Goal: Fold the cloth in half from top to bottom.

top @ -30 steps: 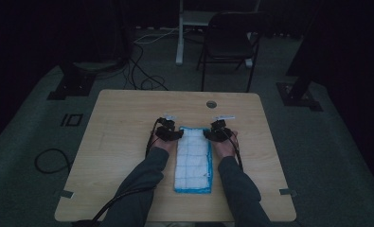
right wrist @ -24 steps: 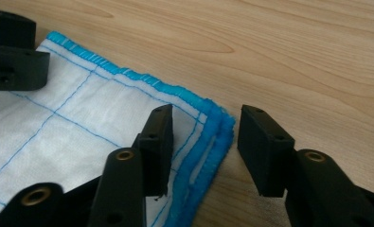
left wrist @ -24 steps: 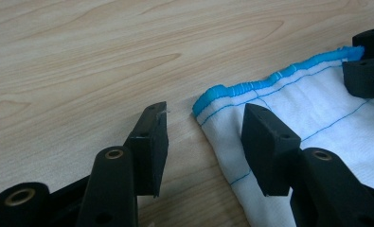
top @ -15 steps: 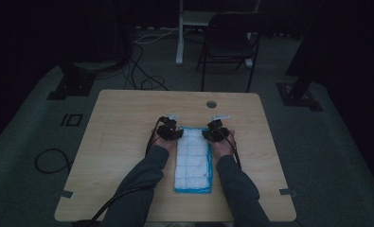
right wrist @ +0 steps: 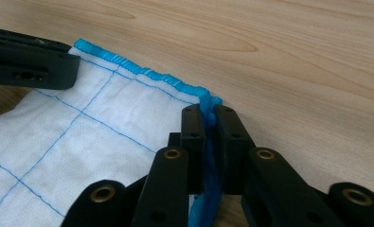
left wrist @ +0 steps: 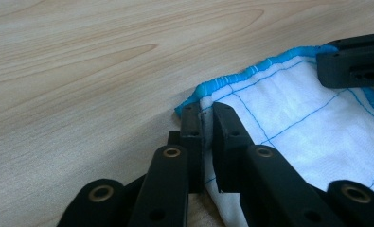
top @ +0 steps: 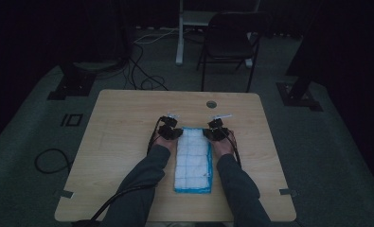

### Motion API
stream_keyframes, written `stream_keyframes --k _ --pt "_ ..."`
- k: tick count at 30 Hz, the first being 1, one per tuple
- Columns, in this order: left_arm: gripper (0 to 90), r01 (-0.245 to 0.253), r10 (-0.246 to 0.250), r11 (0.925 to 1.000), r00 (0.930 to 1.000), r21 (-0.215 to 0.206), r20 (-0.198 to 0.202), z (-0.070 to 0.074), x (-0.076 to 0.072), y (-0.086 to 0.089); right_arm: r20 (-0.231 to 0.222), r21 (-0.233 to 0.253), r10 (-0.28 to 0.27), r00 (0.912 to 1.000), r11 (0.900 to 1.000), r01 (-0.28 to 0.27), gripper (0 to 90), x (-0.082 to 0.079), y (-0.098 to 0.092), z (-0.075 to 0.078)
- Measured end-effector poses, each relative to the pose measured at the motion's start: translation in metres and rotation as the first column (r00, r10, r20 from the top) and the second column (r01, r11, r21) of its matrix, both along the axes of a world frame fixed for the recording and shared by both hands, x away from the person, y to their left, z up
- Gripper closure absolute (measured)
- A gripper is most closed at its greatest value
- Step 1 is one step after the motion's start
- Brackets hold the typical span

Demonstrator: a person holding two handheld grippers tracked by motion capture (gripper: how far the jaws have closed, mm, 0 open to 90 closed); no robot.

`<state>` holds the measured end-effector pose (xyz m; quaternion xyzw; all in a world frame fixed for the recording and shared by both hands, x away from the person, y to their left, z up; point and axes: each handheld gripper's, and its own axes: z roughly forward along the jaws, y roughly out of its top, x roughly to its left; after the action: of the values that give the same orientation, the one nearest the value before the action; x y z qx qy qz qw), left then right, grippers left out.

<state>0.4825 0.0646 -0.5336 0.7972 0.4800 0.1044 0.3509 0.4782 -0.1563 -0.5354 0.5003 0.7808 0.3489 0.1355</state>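
Observation:
A white cloth [top: 193,160] with a blue grid and blue hem lies lengthwise on the wooden table [top: 123,127], folded into a long strip. My left gripper [top: 171,131] is at its far left corner and my right gripper [top: 216,130] at its far right corner. In the left gripper view the left gripper [left wrist: 206,116] is shut on the cloth [left wrist: 289,123] edge just behind the corner. In the right gripper view the right gripper [right wrist: 208,117] pinches the blue hem of the cloth [right wrist: 94,123] at its corner.
A round grommet [top: 211,104] sits in the table near its far edge. Behind the table stand a dark chair [top: 229,47] and a white post [top: 180,33]. Cables [top: 146,80] lie on the floor. Bare wood surrounds the cloth on both sides.
Both grippers have edged slightly toward me with the cloth's far corners; the cloth itself looks much the same.

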Motion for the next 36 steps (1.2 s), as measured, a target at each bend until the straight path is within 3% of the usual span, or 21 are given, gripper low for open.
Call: stream_keyframes --k 14,36 --pt "87.5 0.008 -0.008 0.9998 0.9997 -0.017 0.023 0.011 0.001 0.003 0.048 0.007 0.001 0.9989 1.0 -0.001 85.1 0.0 -0.003 0.008" --pt "87.6 0.026 -0.017 0.9977 0.9914 -0.063 0.13 0.042 -0.004 0.009 0.148 0.027 0.01 0.9889 1.0 -0.014 85.2 -0.005 -0.005 0.038"
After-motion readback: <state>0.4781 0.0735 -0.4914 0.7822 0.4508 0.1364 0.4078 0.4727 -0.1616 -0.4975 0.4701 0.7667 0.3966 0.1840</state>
